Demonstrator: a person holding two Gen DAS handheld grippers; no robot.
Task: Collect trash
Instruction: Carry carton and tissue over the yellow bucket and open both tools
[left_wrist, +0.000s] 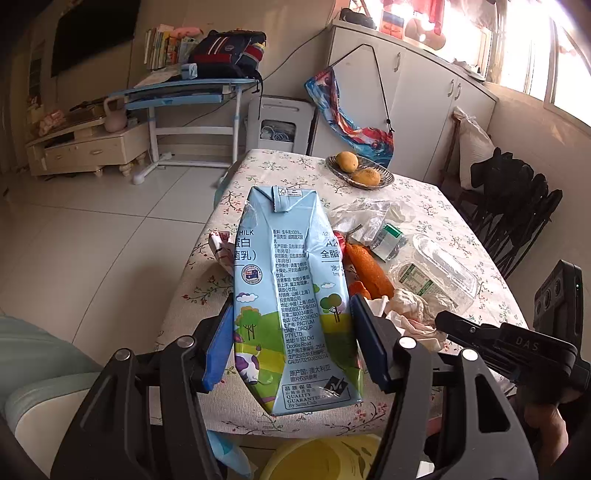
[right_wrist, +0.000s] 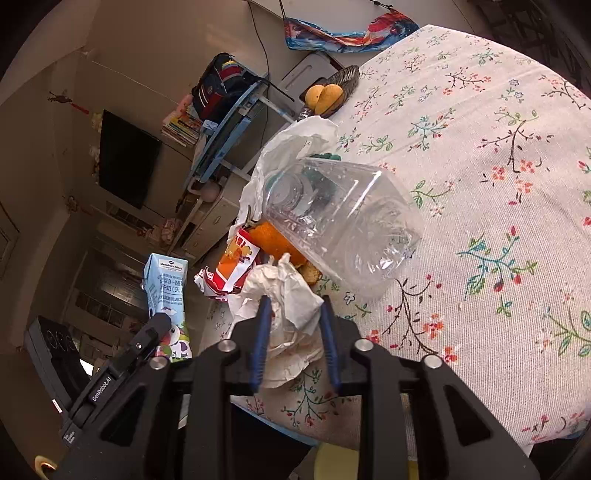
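Surface (right_wrist: 480, 147): covered in a floral cloth, with the trash heaped near its front edge
Clear plastic container (right_wrist: 343, 221): lay on its side on the cloth, touching the orange peel (right_wrist: 273, 240) and a white plastic bag (right_wrist: 291, 144) behind it
Milk carton (left_wrist: 291, 302): pale blue, dented, lifted above the surface's near edge
Left tongs (left_wrist: 291, 339): clamped on the carton's lower half, one blue pad on each side
Crumpled tissue (right_wrist: 284, 306): white, at the front of the heap beside a red and white wrapper (right_wrist: 232, 269)
Right tongs (right_wrist: 295, 332): pads pressed into the tissue from both sides, gripping it
Fruit basket (left_wrist: 360, 171): held two yellow fruits at the far end, well apart from the trash
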